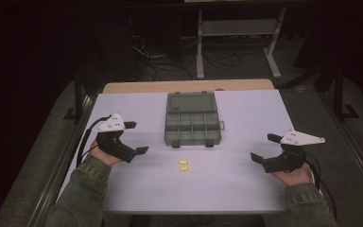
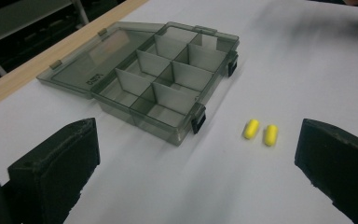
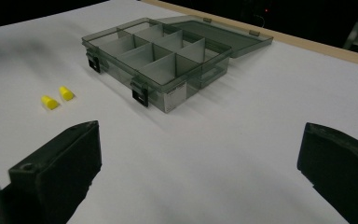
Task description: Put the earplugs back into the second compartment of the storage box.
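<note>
Two yellow earplugs (image 1: 183, 165) are seen lying side by side on the table (image 1: 236, 189), just before the open compartment box (image 1: 192, 126). The left gripper (image 1: 136, 138) and right gripper (image 1: 265, 147) are held wide open and empty, well apart at either side.

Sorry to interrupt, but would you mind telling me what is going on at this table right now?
A person sits at a white table with a hand-held gripper in each hand. The left hand-held gripper and the right hand-held gripper are both open and hold nothing. Between them a smoky grey compartment box lies with its lid folded back and its compartments looking empty. Two yellow earplugs lie side by side on the table just in front of the box, untouched so far.
</note>
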Demonstrator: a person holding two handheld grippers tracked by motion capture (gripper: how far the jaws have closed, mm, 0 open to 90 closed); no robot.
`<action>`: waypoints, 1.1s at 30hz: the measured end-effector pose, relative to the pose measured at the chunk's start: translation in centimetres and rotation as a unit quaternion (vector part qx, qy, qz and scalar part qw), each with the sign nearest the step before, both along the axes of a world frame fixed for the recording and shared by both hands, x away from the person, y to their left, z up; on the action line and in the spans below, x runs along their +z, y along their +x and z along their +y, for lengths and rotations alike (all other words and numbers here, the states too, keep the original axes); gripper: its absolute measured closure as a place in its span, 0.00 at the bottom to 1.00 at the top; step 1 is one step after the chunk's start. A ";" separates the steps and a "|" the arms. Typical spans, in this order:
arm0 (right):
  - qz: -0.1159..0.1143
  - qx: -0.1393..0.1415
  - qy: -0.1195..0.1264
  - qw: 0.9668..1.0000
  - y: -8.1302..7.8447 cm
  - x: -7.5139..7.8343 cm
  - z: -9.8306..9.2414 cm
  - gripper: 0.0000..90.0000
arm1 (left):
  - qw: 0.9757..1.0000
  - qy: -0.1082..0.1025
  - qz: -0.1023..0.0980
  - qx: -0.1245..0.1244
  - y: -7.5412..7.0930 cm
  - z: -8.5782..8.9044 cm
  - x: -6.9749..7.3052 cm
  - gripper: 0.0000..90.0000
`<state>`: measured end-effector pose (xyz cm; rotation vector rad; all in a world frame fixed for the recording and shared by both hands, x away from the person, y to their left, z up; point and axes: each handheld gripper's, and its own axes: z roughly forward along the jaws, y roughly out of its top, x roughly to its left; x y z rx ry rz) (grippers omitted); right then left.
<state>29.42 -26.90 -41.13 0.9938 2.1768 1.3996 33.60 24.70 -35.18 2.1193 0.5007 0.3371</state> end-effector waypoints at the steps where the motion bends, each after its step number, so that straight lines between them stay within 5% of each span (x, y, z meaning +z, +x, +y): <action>1: 0.000 0.000 0.000 1.000 0.0 0.0 0.0 0.00 | 1.000 0.003 0.000 -0.003 0.1 -0.2 0.0 0.00; 16: -0.001 0.001 -0.001 1.000 0.0 0.0 0.0 0.00 | 0.999 0.033 0.015 -0.040 0.8 -3.6 -1.3 0.00; 33: -0.001 0.002 -0.003 1.000 0.0 0.0 0.1 0.00 | 0.994 0.066 0.035 -0.084 1.2 -7.3 -3.2 0.00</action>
